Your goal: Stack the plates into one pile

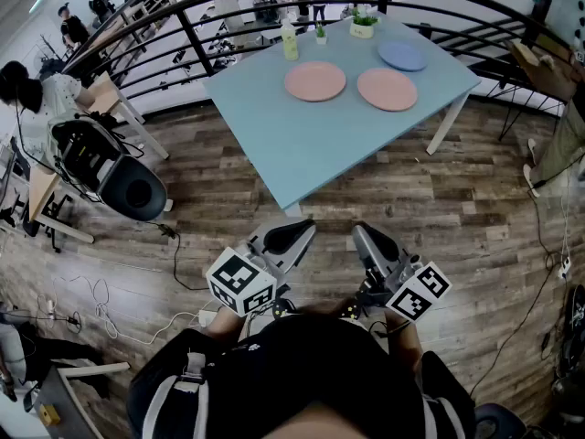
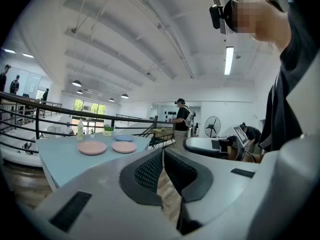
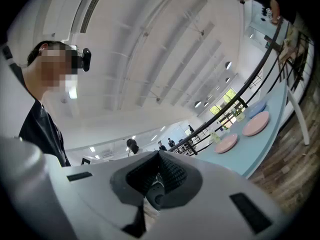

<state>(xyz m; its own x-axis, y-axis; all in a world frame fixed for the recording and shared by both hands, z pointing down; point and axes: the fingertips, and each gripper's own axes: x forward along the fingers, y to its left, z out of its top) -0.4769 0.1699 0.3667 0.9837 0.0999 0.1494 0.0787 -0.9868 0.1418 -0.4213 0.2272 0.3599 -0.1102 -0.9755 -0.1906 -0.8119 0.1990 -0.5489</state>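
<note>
Two pink plates [image 1: 315, 81] and one blue plate [image 1: 403, 57] lie apart on the table [image 1: 302, 149], nothing stacked yet; the left gripper [image 1: 294, 233] and right gripper [image 1: 367, 239], both pressed together and empty, must first come near and open.

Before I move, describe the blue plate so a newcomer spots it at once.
On the light blue table, near its far edge, the blue plate sits farthest back, by the potted plant. Its two neighbours are pink.
</note>
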